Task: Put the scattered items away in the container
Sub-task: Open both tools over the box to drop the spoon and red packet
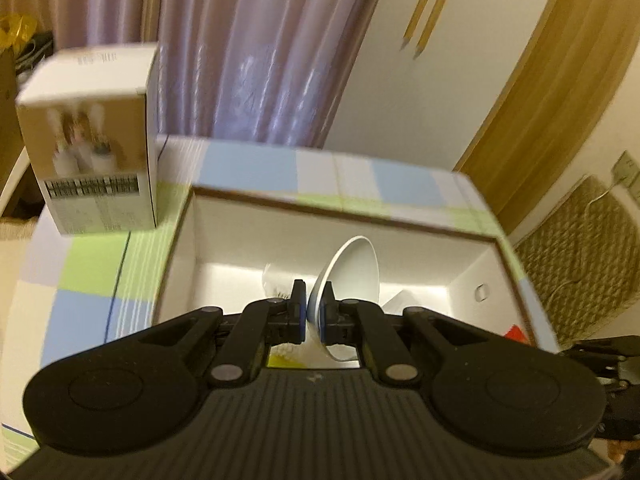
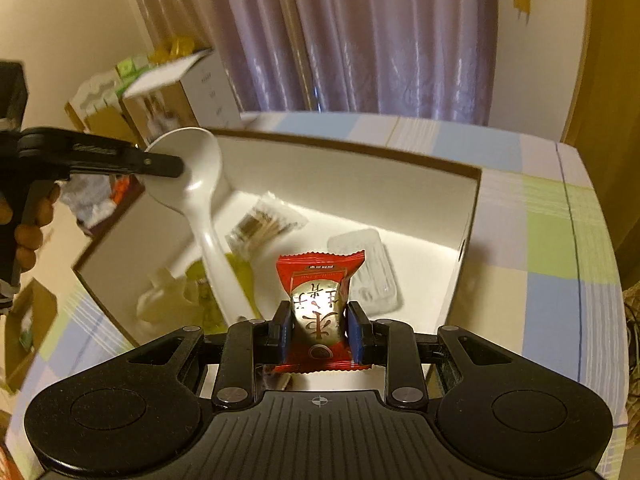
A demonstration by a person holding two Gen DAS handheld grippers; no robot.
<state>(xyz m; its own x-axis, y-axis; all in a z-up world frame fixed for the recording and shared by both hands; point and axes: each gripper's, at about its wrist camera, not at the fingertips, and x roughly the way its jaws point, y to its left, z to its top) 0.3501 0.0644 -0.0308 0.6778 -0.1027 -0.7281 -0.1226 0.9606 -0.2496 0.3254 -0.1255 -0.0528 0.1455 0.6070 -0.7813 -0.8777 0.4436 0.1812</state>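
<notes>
A white open box (image 1: pixel 280 240) (image 2: pixel 360 184) sits on the checked tablecloth. My left gripper (image 1: pixel 313 312) is shut on the bowl of a white plastic spoon (image 1: pixel 352 272) (image 2: pixel 196 184), held above the box's left side with the handle slanting down inside. Over the box's near edge my right gripper (image 2: pixel 319 330) is shut on a red snack packet (image 2: pixel 320 304) with gold lettering. On the box floor lie a clear packet of brown sticks (image 2: pixel 264 224), a clear plastic tray (image 2: pixel 368 272) and a yellow-green and white wrapper (image 2: pixel 192 296).
A printed carton (image 1: pixel 92 140) (image 2: pixel 176 96) stands on the table at the box's far left corner. Purple curtains hang behind. A woven mat (image 1: pixel 584 256) lies right of the table. A person's fingers (image 2: pixel 24 232) grip the left tool handle.
</notes>
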